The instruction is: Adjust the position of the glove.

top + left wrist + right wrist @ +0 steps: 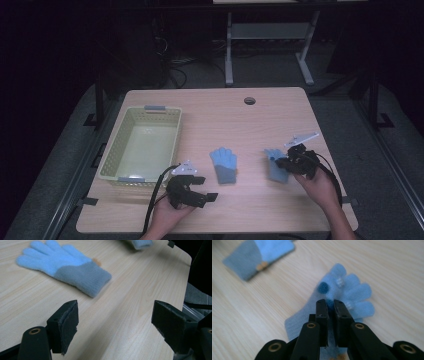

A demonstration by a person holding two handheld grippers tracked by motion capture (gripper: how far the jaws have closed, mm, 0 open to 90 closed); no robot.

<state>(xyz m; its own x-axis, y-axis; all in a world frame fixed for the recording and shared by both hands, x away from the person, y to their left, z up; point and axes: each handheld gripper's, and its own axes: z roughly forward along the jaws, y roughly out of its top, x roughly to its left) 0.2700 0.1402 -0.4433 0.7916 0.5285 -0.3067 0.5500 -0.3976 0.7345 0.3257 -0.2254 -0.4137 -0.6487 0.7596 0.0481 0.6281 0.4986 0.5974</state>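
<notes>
Two light blue knit gloves with grey-blue cuffs are on the wooden table. One glove [223, 165] [67, 265] lies flat mid-table, fingers pointing away. My right gripper [281, 162] [331, 303] is shut on the second glove [275, 170] [354, 290], pinching its fabric near the base of the fingers; that glove hangs lifted a little, fingers spread beyond the jaws. My left gripper [207, 196] [115, 315] sits low near the table's front edge, open, with bare wood between its pads [70, 322]. The flat glove lies ahead of it and to its left.
A pale green plastic basket [120, 145] stands on the table's left side, with nothing in it. A round cable hole [249, 100] is near the far edge. Bare wood lies between the gloves and the front edge. The table's right edge [186, 270] is close to my left gripper's right jaw.
</notes>
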